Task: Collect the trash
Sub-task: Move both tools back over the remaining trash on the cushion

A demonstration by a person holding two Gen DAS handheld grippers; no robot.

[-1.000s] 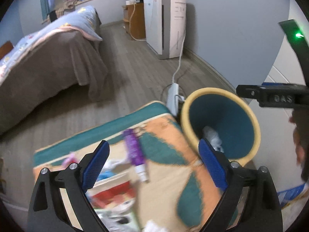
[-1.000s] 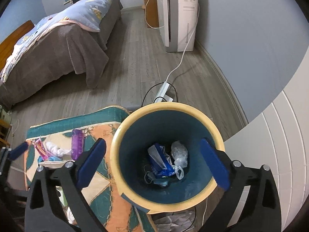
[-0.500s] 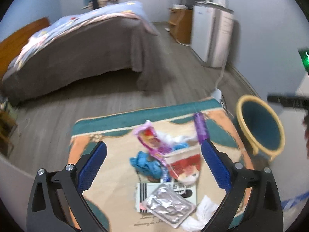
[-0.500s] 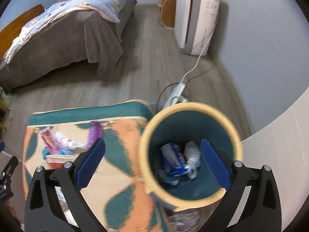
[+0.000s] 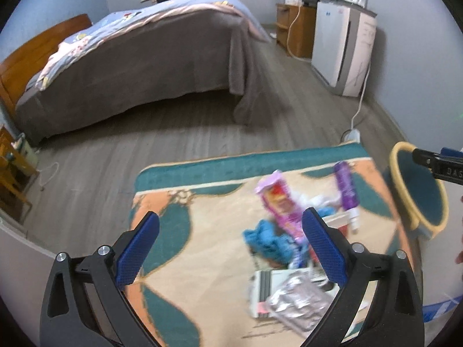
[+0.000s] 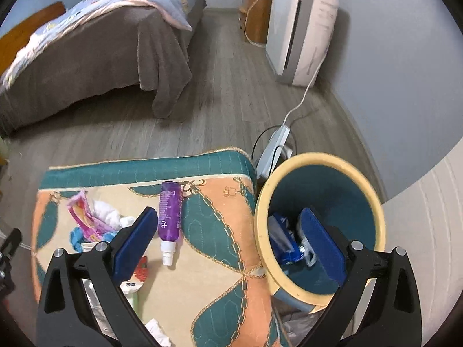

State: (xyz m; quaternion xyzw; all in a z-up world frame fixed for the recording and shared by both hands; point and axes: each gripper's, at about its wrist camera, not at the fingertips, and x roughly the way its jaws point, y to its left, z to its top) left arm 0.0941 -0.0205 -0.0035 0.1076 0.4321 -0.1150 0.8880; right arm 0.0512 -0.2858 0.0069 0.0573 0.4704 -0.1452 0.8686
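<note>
Hovering over the patterned quilted surface (image 5: 179,260), your left gripper (image 5: 230,244) gapes wide — empty. Your right gripper (image 6: 228,240) is wide too, straddling the yellow-rimmed teal bin (image 6: 262,219) edge.

— Left view? 
— High over the mat (image 5: 179,263), facing the bed (image 5: 139,66); bin (image 5: 416,190) at its right edge.
— Right view? 
— Nearer the bin (image 6: 318,222), looking down into it. Both share mat (image 6: 220,231), bottle (image 6: 170,214), bed.
</note>
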